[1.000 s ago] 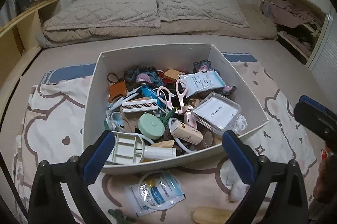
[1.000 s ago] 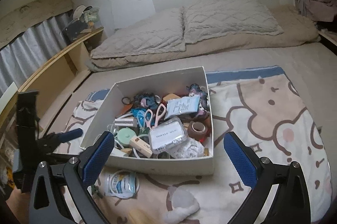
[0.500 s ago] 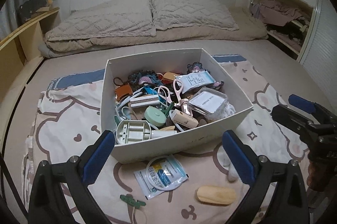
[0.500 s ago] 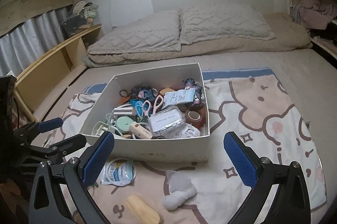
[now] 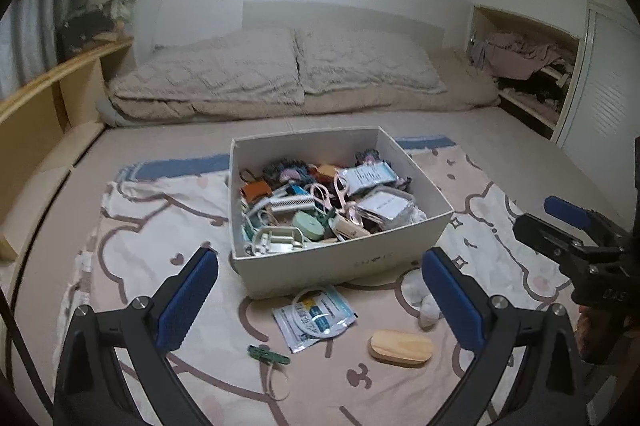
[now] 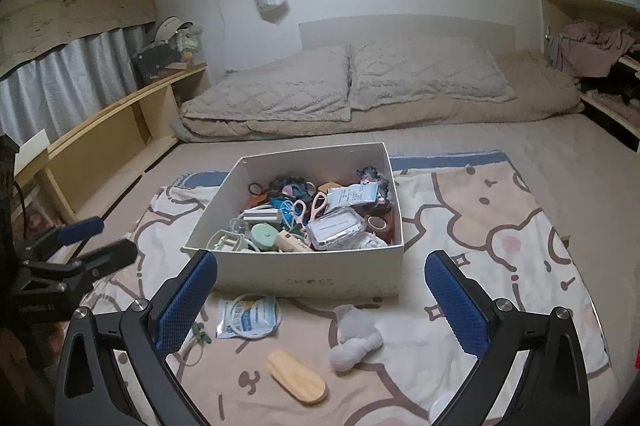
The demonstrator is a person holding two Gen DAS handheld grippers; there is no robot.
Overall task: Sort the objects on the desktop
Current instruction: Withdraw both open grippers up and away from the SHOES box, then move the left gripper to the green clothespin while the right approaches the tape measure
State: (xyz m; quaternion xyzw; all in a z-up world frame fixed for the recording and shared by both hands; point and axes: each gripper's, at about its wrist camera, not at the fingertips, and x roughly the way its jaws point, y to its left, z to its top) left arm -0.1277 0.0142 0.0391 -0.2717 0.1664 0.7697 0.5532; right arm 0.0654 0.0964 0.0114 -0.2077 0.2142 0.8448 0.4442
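Note:
A white cardboard box [image 5: 340, 266] [image 6: 304, 276] stands on the cartoon blanket, filled with small items: pink scissors [image 5: 340, 188], a green round case [image 5: 308, 224], a clear plastic case [image 5: 386, 208]. In front of it lie a blue-white packet with a ring [image 5: 316, 316] [image 6: 250, 316], a wooden oval piece [image 5: 400, 348] [image 6: 296, 382], a white cloth wad [image 6: 356, 338] and a green clip [image 5: 268, 353]. My left gripper [image 5: 320, 300] is open and empty, held back from the box. My right gripper [image 6: 320, 302] is open and empty too.
The blanket [image 5: 152, 226] lies on a beige bed with two pillows [image 5: 280, 74] at the far end. A wooden shelf [image 6: 104, 130] runs along the left. An alcove with clothes [image 5: 520, 66] is at the right. A thin cord loop [image 5: 278, 382] lies by the clip.
Both grippers have pulled back and up from the box, which now looks smaller and farther. The loose items in front of the box have come fully into view. Both stay open.

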